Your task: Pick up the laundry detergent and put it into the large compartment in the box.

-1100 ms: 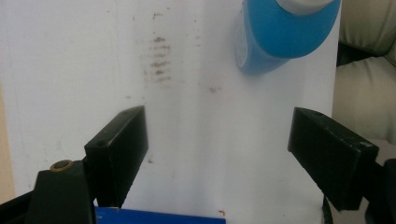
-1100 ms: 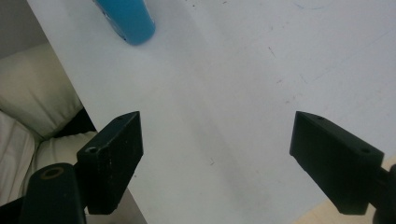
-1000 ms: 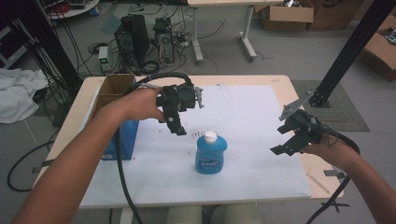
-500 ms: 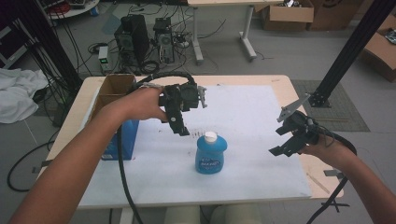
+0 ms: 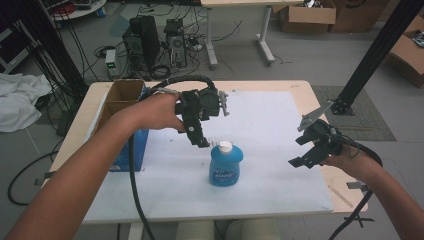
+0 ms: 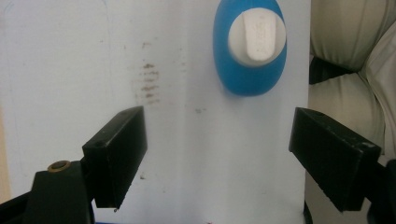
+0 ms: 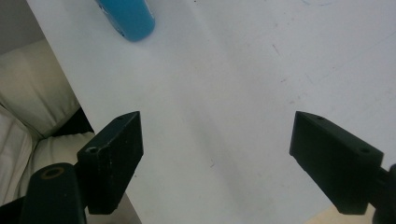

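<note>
The left gripper [image 5: 200,137] hangs with its black, blocky fingers [image 6: 116,149] spread wide and empty just above and behind the blue bottle [image 5: 225,166], which stands upright near the middle of the counter [image 5: 280,125] on its white sheet; the right gripper [image 5: 311,150] hovers well apart toward the counter's right edge, its fingers [image 7: 114,154] likewise apart and holding nothing. By my reading the grasp is not yet made, so closing on the bottle and whatever follows is all left to do. The bottle is smooth, glossy plastic, oval in section, with a white flip cap [image 6: 258,35]; an open cardboard box [image 5: 121,95] stands at the left.
</note>
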Demonstrator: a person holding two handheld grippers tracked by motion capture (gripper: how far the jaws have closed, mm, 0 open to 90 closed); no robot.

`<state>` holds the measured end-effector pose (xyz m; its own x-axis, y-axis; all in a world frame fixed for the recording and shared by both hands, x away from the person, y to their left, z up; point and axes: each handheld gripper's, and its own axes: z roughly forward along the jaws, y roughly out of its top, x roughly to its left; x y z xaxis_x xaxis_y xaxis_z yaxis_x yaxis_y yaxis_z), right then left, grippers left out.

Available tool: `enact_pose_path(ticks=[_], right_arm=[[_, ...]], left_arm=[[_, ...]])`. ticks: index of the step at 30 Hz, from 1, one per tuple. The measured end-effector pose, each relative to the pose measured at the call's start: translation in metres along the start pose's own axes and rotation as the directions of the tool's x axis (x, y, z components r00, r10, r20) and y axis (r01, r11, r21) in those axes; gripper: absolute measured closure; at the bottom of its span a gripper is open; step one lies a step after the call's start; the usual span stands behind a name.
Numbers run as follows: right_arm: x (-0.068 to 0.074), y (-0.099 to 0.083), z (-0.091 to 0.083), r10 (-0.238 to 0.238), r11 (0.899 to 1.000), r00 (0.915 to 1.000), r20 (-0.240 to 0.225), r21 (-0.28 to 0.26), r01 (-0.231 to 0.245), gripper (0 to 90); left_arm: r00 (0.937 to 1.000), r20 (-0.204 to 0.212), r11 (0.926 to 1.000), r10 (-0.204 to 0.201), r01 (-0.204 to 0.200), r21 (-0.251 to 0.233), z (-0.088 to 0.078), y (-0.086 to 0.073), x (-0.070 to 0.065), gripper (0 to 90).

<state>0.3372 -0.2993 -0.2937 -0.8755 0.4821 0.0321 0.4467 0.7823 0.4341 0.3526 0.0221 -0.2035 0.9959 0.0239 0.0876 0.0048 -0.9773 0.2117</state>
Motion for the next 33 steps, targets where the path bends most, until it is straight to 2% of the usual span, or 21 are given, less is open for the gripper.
enact_pose_path(ticks=[8, 11, 18, 33], right_arm=[[-0.001, 0.000, 0.001, -0.010, 1.000, 1.0000, -0.003, -0.004, 0.010, 17.4], [0.000, 0.000, 0.001, -0.005, 1.000, 1.0000, -0.004, -0.007, 0.005, 17.3], [-0.001, -0.002, 0.002, -0.007, 1.000, 1.0000, -0.004, -0.007, 0.007, 17.4], [-0.001, -0.005, 0.003, -0.003, 1.000, 0.9999, -0.010, -0.010, 0.002, 17.5]], left_arm=[[0.9999, 0.009, 0.9999, 0.012, -0.012, -0.008, 0.001, 0.012, -0.006, 19.4], [0.9999, 0.010, 0.9996, 0.011, -0.010, -0.025, 0.002, 0.016, -0.008, 19.5], [0.9997, 0.015, 0.9998, 0.018, -0.018, -0.012, 0.007, 0.023, -0.012, 19.1], [0.9993, 0.037, 0.9999, 0.009, -0.009, -0.014, 0.029, 0.035, -0.016, 18.8]])
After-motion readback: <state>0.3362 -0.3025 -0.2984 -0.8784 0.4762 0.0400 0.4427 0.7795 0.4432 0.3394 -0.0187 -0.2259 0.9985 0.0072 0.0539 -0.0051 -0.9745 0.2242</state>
